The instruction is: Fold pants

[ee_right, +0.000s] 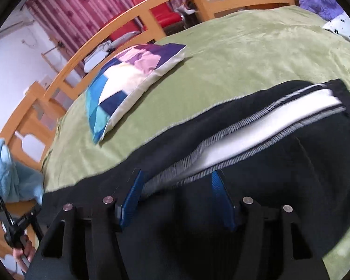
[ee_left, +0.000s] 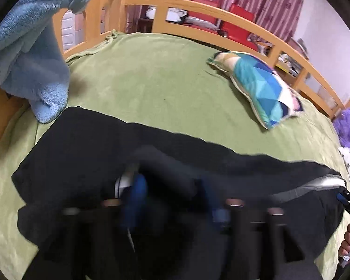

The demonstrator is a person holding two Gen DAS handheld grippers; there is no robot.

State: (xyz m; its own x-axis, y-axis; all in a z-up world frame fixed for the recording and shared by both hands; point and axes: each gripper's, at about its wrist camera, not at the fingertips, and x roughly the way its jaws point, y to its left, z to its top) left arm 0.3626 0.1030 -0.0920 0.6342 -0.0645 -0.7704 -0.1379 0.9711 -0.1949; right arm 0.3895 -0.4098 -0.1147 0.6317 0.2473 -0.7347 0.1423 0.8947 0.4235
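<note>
Right wrist view: one pair of black pants [ee_right: 256, 163] lies across the near green bedspread [ee_right: 233, 53], right gripper [ee_right: 177, 186] spread wide over its white stripe. One patchwork pillow [ee_right: 130, 77] sits beyond. Left gripper [ee_left: 175, 196] blurred, grip unclear.

A green blanket [ee_left: 151, 88] covers the bed, bordered on its far side by a curved wooden rail [ee_left: 198, 7]. A patchwork pillow [ee_right: 133, 74] of blue, white, pink and purple lies near that rail. A fluffy light-blue blanket [ee_left: 28, 46] is draped at one corner, a purple plush item [ee_left: 346, 126] rests at the other end. Behind the rail, red chairs [ee_right: 163, 11] stand against pink striped curtains [ee_right: 86, 2].
</note>
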